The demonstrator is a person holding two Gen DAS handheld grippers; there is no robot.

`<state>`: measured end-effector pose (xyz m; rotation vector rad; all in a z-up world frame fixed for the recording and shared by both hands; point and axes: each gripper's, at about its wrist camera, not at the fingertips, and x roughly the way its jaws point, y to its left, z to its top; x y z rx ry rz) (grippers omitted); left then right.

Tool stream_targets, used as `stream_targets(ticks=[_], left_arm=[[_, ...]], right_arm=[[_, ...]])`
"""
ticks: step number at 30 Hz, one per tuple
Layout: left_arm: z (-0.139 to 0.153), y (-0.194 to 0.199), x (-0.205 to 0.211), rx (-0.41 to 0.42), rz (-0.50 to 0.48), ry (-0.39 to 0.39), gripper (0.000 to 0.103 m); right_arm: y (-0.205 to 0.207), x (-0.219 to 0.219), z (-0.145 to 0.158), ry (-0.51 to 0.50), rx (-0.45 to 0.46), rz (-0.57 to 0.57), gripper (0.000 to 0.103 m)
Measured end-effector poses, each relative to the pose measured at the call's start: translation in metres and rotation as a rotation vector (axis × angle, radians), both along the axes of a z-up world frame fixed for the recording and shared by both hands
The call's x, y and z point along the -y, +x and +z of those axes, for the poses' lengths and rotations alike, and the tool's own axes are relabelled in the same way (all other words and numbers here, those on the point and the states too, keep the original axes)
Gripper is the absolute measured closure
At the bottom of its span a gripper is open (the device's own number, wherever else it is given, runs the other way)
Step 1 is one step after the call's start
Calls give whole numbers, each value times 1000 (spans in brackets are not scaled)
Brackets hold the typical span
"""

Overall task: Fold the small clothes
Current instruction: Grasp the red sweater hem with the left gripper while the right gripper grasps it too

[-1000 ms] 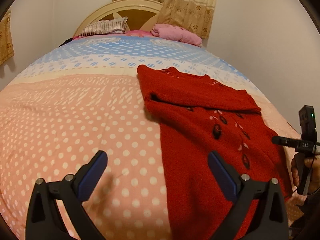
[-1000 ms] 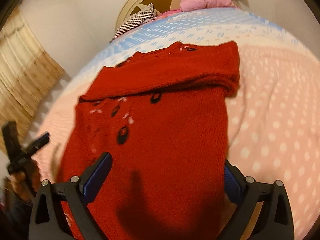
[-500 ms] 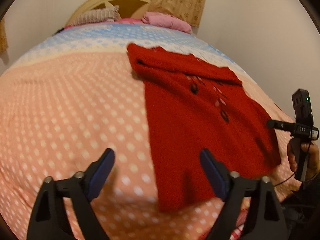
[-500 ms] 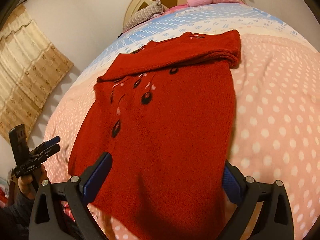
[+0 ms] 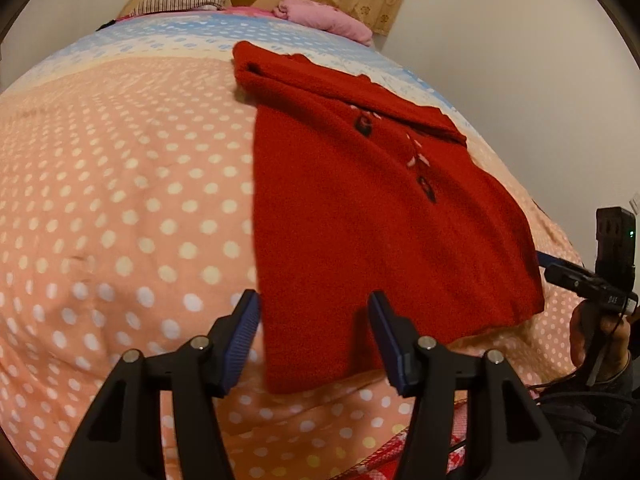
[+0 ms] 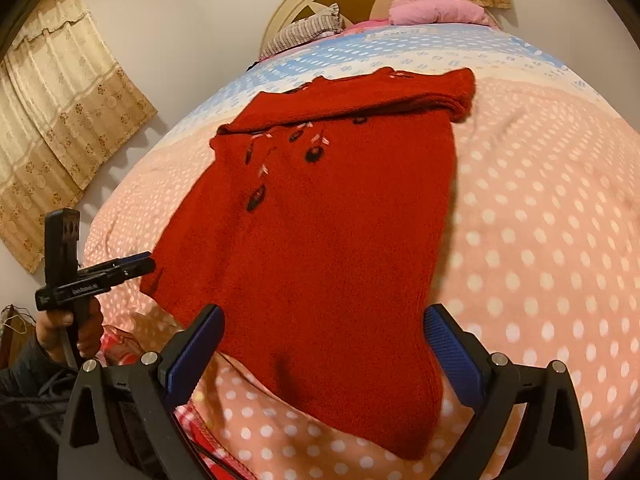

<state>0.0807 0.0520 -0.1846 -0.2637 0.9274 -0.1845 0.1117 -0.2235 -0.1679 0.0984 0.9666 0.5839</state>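
Observation:
A small red knitted sweater (image 5: 352, 216) with dark embroidered flowers lies flat on the bed, its sleeves folded across the top. It also shows in the right wrist view (image 6: 332, 240). My left gripper (image 5: 314, 334) is open, its blue pads either side of the sweater's near left hem corner, just above it. My right gripper (image 6: 324, 354) is open over the near hem at the other side. The right gripper shows from the side in the left wrist view (image 5: 576, 276), and the left one in the right wrist view (image 6: 104, 272), both near the sweater's bottom corners.
The bed has a pink, white-dotted cover (image 5: 120, 200) with blue bands farther up. A striped pillow (image 5: 180, 0) and a pink folded blanket (image 5: 324, 16) lie by the cream headboard. Walls and beige curtains (image 6: 60, 120) surround the bed. A red checked cloth (image 6: 120, 348) hangs at the bed's near edge.
Both grippers have pulled back toward the foot of the bed, so the sweater's whole hem is now in view. The left gripper's jaws have narrowed but stay open.

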Motion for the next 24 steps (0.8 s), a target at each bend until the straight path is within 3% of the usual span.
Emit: stream_targets(ticks=[2,3,4,5,6,13,18,24], left_arm=[[0,-3,8,11,-11,41,46],[0,-4,10,14,-12,60,54],[0,-4,12,14,-9,85,63],[1,-5,13,17,2,119,90],[1,-5,12,16,2,121,94],[11,-12,1,22,9,76,95],[31,-23,-6,67,6,26,95],[42,-37,-12,84,-2,-5,95]], right_arm=[[-1,3,-5,8,-13,-12,3],[-2,5,-7,14,-22,-20,3],[-2,7,-8,17,-25,-26,3],[-2,8,-8,17,-24,-31,3],[-4,9,-7,16,-17,-34,3],[-15,24,4,-4,38,-65,3],[-19,38,-8,-1,-9,-95,3],[-26,31,-16,-1,-39,-51,6]])
